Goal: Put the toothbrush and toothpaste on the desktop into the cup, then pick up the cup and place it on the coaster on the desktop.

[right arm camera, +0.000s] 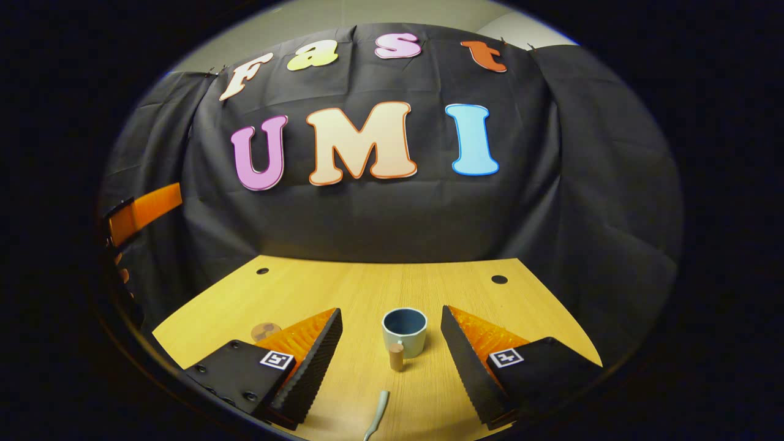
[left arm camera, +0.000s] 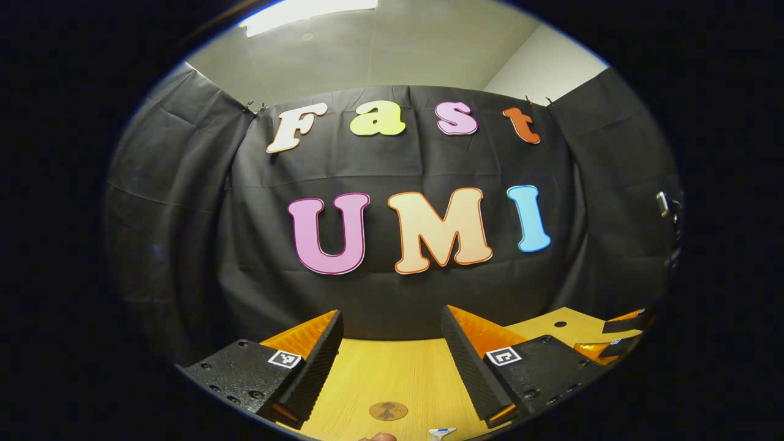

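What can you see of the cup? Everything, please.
In the right gripper view, the cup stands upright on the wooden desktop, ahead of and between the open right tongs, untouched by either finger. It looks like glazed ceramic: pale grey-green outside, darker blue-grey inside. A short wooden-looking handle sticks out toward the camera. Nothing shows inside it. The toothbrush lies apart, nearer the camera.

I count one cup (right arm camera: 405,331) between my right tongs (right arm camera: 392,355), upright on the desk (right arm camera: 367,288). One toothbrush (right arm camera: 376,416) lies just nearer than the cup. One round coaster (left arm camera: 388,411) sits between my left tongs (left arm camera: 392,361). Two dark holes (right arm camera: 499,279) mark the desk's far edge, beyond the right tongs. One wooden-handled item stands touching the cup; I cannot tell what it is.
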`<state>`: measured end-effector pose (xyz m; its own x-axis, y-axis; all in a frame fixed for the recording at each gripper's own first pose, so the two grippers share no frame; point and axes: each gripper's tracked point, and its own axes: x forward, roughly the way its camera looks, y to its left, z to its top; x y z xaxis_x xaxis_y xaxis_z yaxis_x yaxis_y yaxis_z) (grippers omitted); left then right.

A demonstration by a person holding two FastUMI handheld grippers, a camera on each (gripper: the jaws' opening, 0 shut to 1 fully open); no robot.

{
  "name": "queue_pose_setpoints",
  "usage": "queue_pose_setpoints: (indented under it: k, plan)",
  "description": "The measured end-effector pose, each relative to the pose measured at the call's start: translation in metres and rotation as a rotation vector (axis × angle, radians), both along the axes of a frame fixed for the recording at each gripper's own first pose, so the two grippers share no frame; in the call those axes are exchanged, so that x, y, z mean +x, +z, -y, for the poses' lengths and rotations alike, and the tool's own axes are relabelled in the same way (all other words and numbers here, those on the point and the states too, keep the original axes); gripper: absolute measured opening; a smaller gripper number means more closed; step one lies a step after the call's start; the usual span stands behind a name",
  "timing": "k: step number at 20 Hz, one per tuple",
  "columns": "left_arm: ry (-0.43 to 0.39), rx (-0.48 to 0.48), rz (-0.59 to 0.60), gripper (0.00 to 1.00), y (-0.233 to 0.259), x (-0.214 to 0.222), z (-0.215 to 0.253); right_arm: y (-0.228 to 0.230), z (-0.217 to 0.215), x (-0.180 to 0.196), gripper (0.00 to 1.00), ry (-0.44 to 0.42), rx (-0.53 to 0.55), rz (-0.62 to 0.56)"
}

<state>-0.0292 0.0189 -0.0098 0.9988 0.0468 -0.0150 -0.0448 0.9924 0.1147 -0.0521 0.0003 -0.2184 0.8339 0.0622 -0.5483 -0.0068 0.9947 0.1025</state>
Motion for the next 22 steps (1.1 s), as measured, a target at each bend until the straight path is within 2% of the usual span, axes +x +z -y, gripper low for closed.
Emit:
queue_pose_setpoints:
  k: [9, 10, 16, 18, 20, 22]
  plan:
    - [0.066, 0.018, -0.014, 0.91, -0.009, 0.003, -0.023, -0.079, -0.011, -0.024, 1.0, 0.064, -0.022, -0.203]
    - [0.074, 0.016, -0.018, 0.93, -0.012, 0.003, -0.026, -0.089, -0.012, -0.027, 1.0, 0.065, -0.023, -0.23]
    - [0.106, 0.013, -0.037, 0.93, -0.021, -0.003, -0.039, -0.134, -0.016, -0.055, 1.0, 0.045, 0.019, -0.417]
    - [0.119, 0.013, -0.043, 0.96, -0.023, -0.006, -0.046, -0.146, -0.017, -0.063, 0.98, 0.035, 0.028, -0.464]
    - [0.131, 0.011, -0.051, 0.93, -0.026, -0.008, -0.051, -0.156, -0.015, -0.07, 0.94, 0.035, 0.012, -0.505]
    - [0.142, 0.012, -0.061, 0.93, -0.03, -0.011, -0.055, -0.168, -0.017, -0.079, 0.98, 0.051, -0.004, -0.555]
